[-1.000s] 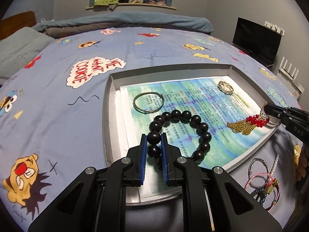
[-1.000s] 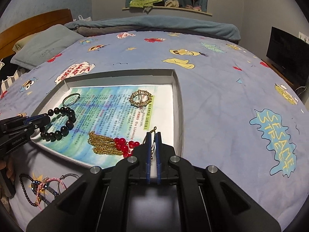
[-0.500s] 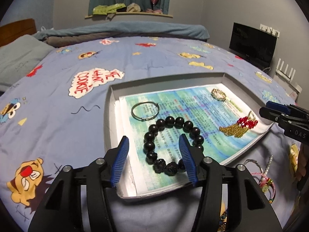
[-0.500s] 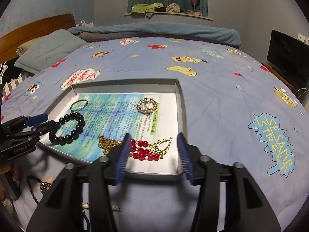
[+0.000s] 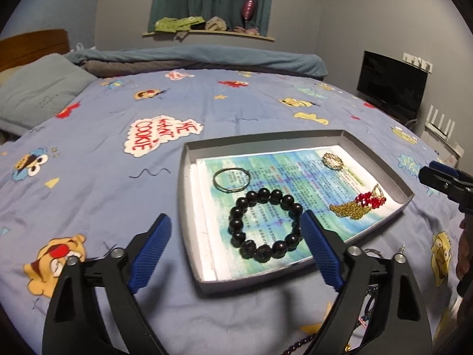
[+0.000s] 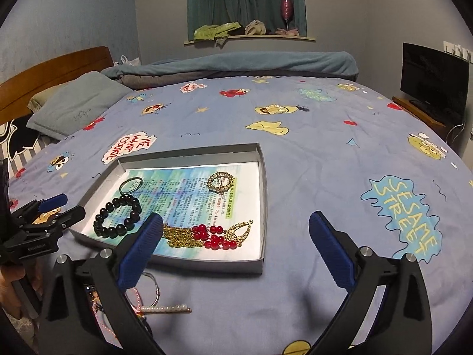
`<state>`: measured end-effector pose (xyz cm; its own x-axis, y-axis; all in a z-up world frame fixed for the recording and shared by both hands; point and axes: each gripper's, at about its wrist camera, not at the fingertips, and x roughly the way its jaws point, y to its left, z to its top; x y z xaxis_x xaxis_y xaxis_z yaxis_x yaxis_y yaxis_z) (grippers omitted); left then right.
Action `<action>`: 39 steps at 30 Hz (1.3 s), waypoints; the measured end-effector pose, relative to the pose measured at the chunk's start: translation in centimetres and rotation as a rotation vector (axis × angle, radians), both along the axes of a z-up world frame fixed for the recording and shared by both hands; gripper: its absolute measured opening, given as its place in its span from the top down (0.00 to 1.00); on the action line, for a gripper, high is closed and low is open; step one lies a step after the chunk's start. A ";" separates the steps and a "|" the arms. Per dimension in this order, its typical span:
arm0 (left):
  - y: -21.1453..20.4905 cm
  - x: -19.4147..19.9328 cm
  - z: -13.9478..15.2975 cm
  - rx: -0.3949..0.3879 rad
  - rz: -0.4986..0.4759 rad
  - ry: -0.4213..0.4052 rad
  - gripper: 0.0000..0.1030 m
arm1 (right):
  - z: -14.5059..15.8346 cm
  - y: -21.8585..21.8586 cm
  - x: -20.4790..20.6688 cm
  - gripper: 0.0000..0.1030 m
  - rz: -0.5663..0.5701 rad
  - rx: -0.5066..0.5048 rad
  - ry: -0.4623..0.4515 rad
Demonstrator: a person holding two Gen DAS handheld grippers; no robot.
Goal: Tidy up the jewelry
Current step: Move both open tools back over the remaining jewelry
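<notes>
A shallow grey tray (image 5: pixel 184 195) (image 6: pixel 263 207) lined with printed paper lies on the bed. In it rest a black bead bracelet (image 5: pixel 263 194) (image 6: pixel 108 207), a thin silver bangle (image 5: pixel 230 189) (image 6: pixel 139 180), a round gold brooch (image 5: pixel 332 160) (image 6: pixel 220 181) and a gold tassel earring with red beads (image 5: pixel 366 199) (image 6: pixel 212 233). My left gripper (image 5: pixel 236 219) hovers over the tray's near left corner. Its jaws are opening wide and hold nothing, and the bracelet lies free below. My right gripper (image 6: pixel 235 217) hangs above the near right corner, its jaws also opening with nothing in them.
Loose jewelry sits on the blue cartoon bedspread in front of the tray: a pearl hair clip (image 6: pixel 165 308), thin bangles (image 6: pixel 153 287) and pink cords. A pillow (image 6: pixel 77 106) and a folded blanket (image 6: pixel 236 65) lie at the far side. A dark screen (image 6: pixel 434 85) stands at the right.
Both grippers went from shut to wide open and rose back from the tray. The left let go of the black bracelet, the right let go of the red-bead earring; both pieces now lie in the tray.
</notes>
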<state>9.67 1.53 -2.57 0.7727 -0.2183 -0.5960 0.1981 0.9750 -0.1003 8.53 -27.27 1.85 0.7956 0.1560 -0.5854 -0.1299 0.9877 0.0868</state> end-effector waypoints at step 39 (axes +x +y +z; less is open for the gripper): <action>0.6 -10.3 -2.1 0.030 -0.013 0.135 0.08 | -3.1 0.6 -7.3 0.05 0.152 -0.025 0.086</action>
